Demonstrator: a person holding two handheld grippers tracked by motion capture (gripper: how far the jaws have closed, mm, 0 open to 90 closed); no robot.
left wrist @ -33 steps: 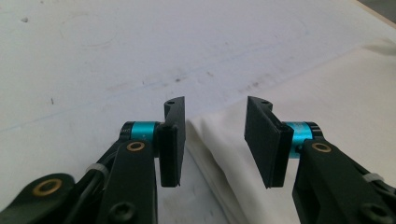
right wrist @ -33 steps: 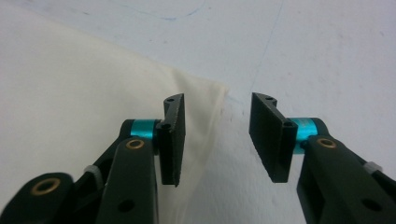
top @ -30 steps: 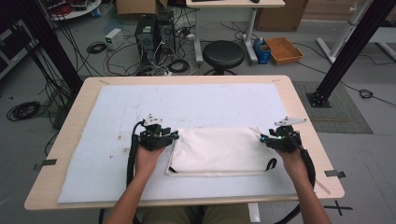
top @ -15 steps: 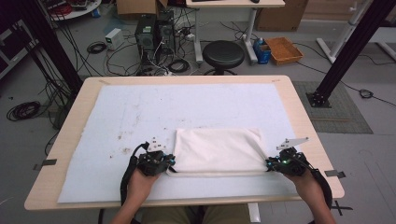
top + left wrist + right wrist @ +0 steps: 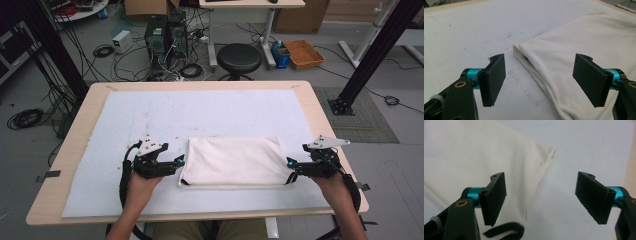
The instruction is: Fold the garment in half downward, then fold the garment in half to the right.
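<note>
white mat (image 5: 150, 120) on wooden table (image 5: 320, 120), black stool (image 5: 240, 57) behind

Folded cream cloth bag (image 5: 232, 162) lies on the white mat (image 5: 200, 115) covering the tabletop (image 5: 320, 115), left gripper (image 5: 176, 162) just left, right gripper (image 5: 291, 165) just right.

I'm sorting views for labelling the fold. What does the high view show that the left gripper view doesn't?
High view: both hands, the right gripper beside the cloth's right edge, the stool behind the table.
Left gripper view: the layered fold at the cloth's corner between its jaws.
Both: the folded white cloth on the white mat, and the left gripper open, holding nothing.
</note>
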